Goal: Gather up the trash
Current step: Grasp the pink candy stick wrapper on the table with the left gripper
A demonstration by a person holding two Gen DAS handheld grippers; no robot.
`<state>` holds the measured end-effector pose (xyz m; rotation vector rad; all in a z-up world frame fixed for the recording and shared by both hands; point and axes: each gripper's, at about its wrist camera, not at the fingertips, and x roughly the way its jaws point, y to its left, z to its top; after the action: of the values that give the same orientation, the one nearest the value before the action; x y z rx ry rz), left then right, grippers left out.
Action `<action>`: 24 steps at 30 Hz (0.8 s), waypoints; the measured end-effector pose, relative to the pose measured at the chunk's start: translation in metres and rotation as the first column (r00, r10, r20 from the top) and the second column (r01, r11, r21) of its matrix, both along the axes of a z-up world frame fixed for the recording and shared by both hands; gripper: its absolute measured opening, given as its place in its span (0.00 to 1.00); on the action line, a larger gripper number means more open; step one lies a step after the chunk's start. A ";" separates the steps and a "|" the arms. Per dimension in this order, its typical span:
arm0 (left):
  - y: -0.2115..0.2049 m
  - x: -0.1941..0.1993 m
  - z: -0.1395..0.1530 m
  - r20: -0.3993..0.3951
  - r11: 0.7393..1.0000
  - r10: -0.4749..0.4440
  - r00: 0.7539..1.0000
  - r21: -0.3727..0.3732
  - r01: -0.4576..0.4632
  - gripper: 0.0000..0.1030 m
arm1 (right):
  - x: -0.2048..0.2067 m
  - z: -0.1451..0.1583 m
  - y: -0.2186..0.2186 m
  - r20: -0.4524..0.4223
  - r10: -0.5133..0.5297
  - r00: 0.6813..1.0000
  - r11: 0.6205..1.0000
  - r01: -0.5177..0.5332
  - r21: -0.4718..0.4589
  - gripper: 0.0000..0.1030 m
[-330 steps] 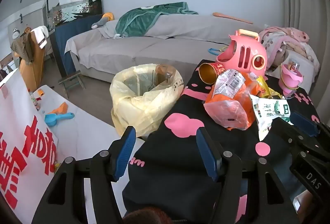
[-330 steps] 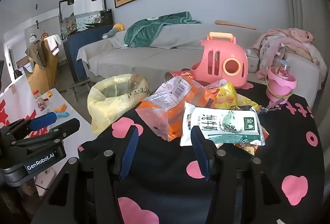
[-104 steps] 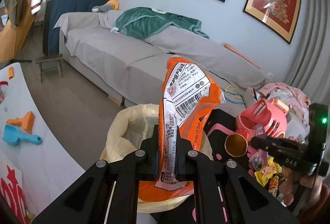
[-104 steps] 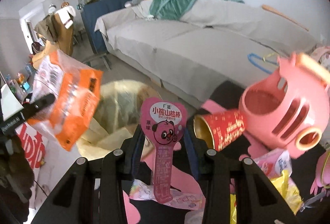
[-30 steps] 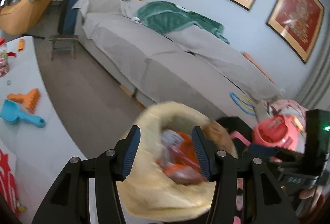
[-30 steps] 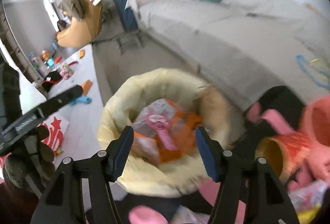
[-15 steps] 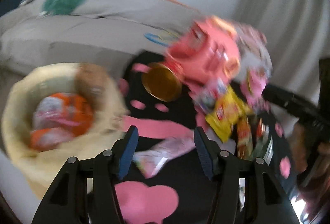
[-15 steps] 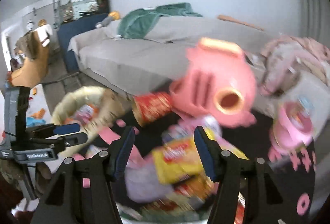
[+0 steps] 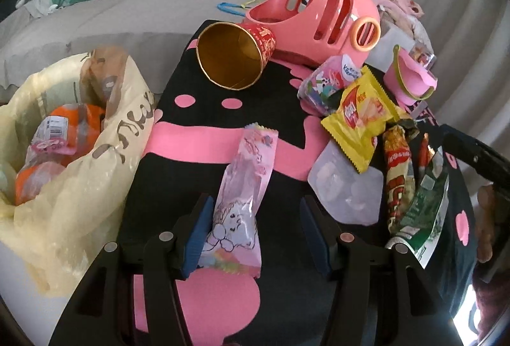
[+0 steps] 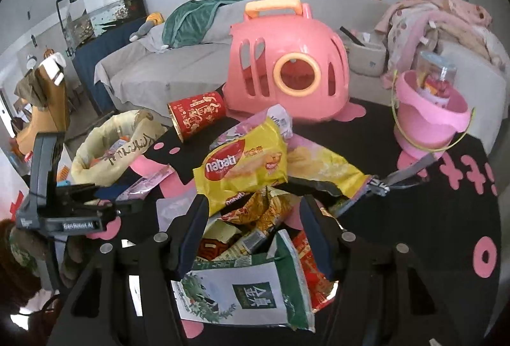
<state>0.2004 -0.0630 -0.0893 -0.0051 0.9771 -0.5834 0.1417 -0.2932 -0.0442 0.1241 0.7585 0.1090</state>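
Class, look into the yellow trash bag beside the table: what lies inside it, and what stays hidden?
Inside the yellow trash bag lie a crumpled orange snack packet and a pink heart-shaped wrapper on top of it. Anything deeper is covered by these and the bag's folds.

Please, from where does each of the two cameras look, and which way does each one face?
Left wrist: sits on the left gripper, faces down at a pink wrapper between its open jaws; trash bag beside.
Right wrist: sits on the right gripper, faces down at the wrapper pile; left gripper shows.
Shared: red cup, pink carrier, yellow packet.
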 end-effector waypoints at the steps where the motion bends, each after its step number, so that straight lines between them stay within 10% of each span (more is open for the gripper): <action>1: 0.001 0.000 0.000 0.000 1.000 0.005 1.000 0.001 -0.005 0.55 | 0.001 -0.001 0.001 -0.001 0.003 1.000 1.000 -0.003 0.004 0.55; 11: -0.001 -0.001 0.000 0.014 1.000 0.012 1.000 0.020 -0.012 0.54 | 0.001 0.001 0.021 0.010 0.054 0.998 0.999 -0.054 -0.005 0.55; 15: 0.003 -0.001 0.000 0.027 0.996 0.071 0.997 0.050 -0.072 0.19 | 0.001 -0.002 0.028 0.006 0.066 0.998 0.998 -0.066 0.019 0.55; 24: 0.033 -0.027 0.042 0.085 0.991 0.132 0.988 -0.032 -0.130 0.17 | 0.014 0.015 0.060 0.042 0.142 0.989 0.988 -0.140 -0.061 0.52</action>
<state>0.1734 -0.0295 -0.0477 -0.0661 0.8773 -0.4717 0.1557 -0.2334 -0.0293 0.0125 0.7231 0.2236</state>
